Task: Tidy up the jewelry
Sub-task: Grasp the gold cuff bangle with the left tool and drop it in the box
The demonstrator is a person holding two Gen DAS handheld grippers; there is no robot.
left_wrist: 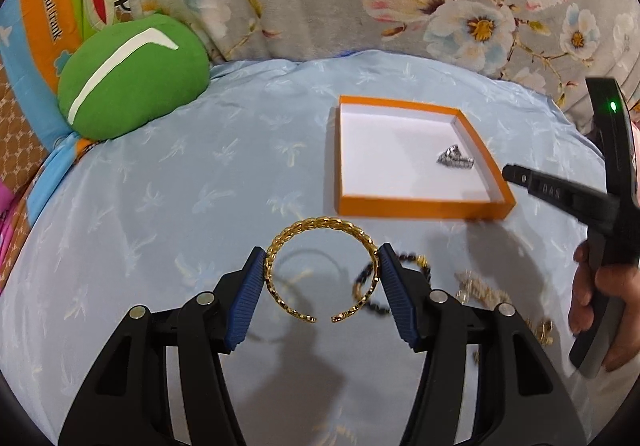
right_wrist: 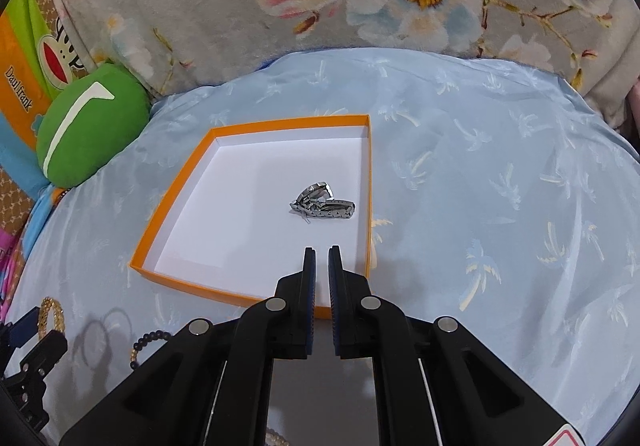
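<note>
- One gold open-cuff bracelet [left_wrist: 320, 270] is clamped across its width by the left gripper [left_wrist: 322, 266], a blue ribbed pad [left_wrist: 250, 298] pressed against each outer side; its shadow on the blue palm-print sheet [left_wrist: 180, 173] below suggests it is held clear of the bed.
- The cuff's gap is turned back toward the camera, and its closed arc points toward the orange tray [left_wrist: 420, 205], which lies ahead and to the right.
- The step in hand is judged to be carrying this cuff to the tray; it would be done well if the squeeze is kept light, since the open ring could be flexed or twisted out of the pads.
- A release low over the bare white floor, left of the silver watch [right_wrist: 322, 201] already lying there, is advised so the pieces are not tangled.
- The right gripper [right_wrist: 322, 252] is held over the tray's near right corner, its fingers nearly together with a narrow slit between them and nothing gripped.
- A dark beaded bracelet [right_wrist: 150, 344] and further gold pieces [left_wrist: 480, 286] are seen on the sheet near the tray, outside it.
</note>
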